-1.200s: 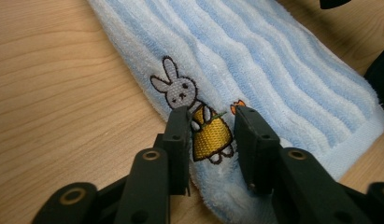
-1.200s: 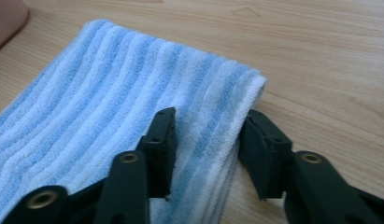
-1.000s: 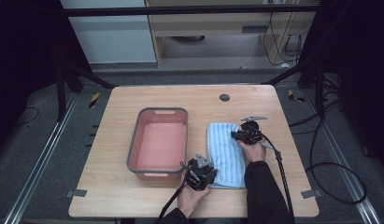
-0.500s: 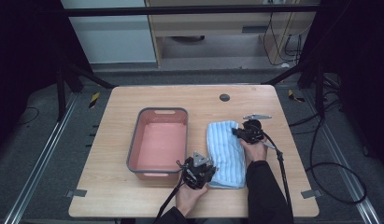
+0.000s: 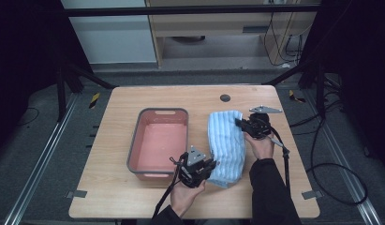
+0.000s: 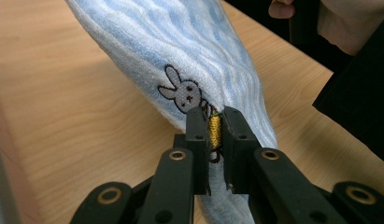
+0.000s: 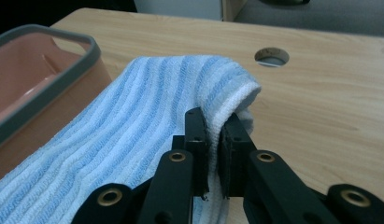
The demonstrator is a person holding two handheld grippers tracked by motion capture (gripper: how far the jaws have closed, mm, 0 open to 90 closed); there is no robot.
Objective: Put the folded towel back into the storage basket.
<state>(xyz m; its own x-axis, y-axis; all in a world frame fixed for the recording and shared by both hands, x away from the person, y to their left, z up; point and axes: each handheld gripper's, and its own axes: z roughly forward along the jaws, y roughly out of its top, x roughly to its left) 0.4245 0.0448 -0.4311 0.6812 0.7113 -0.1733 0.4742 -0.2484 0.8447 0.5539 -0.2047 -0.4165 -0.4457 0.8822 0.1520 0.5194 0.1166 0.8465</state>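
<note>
Both grips are on. Left hand-held gripper (image 5: 205,167) is clenched on the near end of the towel (image 5: 225,143), pinching the hem by the bunny patch (image 6: 180,91) and the yellow tag (image 6: 214,130). Right hand-held gripper (image 5: 241,124) is clenched on the far end, jaws biting a folded edge. The towel lies right of the pink tub (image 5: 158,142) on the tabletop (image 5: 110,197), and both pinched ends are raised off the wood while the middle looks to sag toward it. My read: grasp step done, lift just starting. Left to do, as I judge it: get the whole towel clear, carry it left over the tub rim, lower it in, let go. The tub is empty, so nothing is delivered yet.
</note>
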